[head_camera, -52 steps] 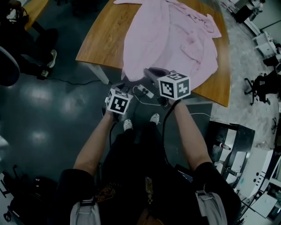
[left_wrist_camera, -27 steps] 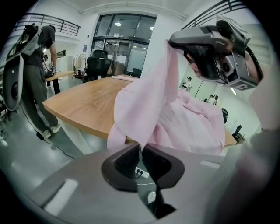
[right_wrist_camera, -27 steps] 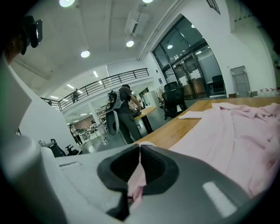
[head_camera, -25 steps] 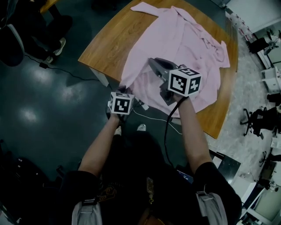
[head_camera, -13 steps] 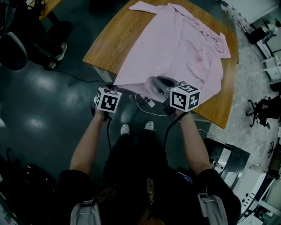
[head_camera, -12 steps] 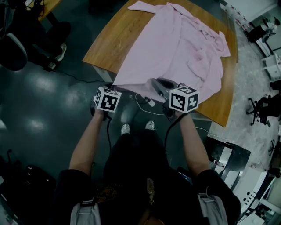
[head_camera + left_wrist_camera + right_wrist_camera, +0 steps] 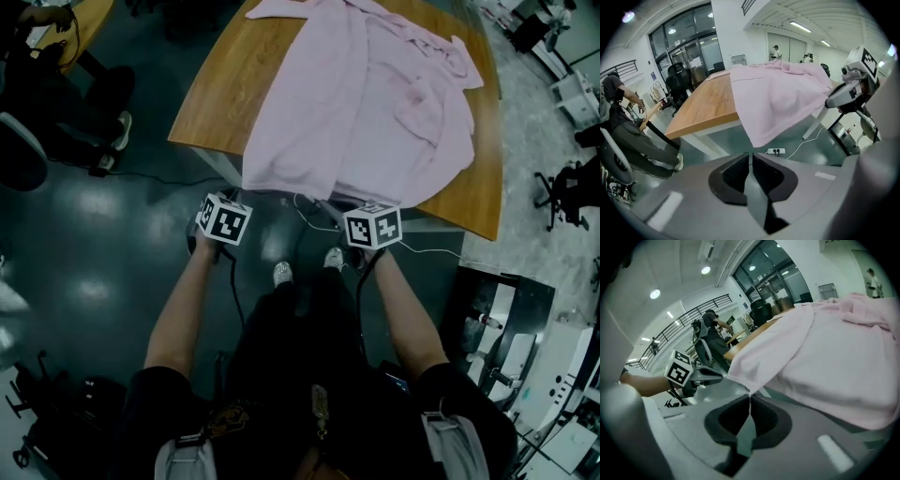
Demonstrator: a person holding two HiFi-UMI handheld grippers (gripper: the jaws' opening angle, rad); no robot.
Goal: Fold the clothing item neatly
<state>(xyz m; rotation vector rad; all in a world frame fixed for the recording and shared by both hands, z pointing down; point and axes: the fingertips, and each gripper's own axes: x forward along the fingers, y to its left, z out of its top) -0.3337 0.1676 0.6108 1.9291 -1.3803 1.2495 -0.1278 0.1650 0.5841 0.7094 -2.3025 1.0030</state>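
A pink shirt (image 7: 375,103) lies spread on the wooden table (image 7: 220,89), its near hem hanging over the front edge. My left gripper (image 7: 230,199) is just below the hem's left corner. In the left gripper view the cloth corner (image 7: 753,143) hangs a little above the tips, and my left gripper (image 7: 751,154) is opening by a thin slit with nothing between the jaws. My right gripper (image 7: 361,204) is under the hem further right. In the right gripper view my right gripper (image 7: 749,395) is shut, pinching a point of the shirt's hem (image 7: 745,380).
A power strip (image 7: 776,151) with a white cable lies on the dark floor under the table. A seated person (image 7: 621,126) is off to the left. Office chairs (image 7: 562,183) and white equipment stand at the right. My shoes (image 7: 281,274) are below the grippers.
Both grippers have drawn back toward me and down off the table's front edge. The shirt's hem has come with them and hangs over the edge; the left corner has come free.
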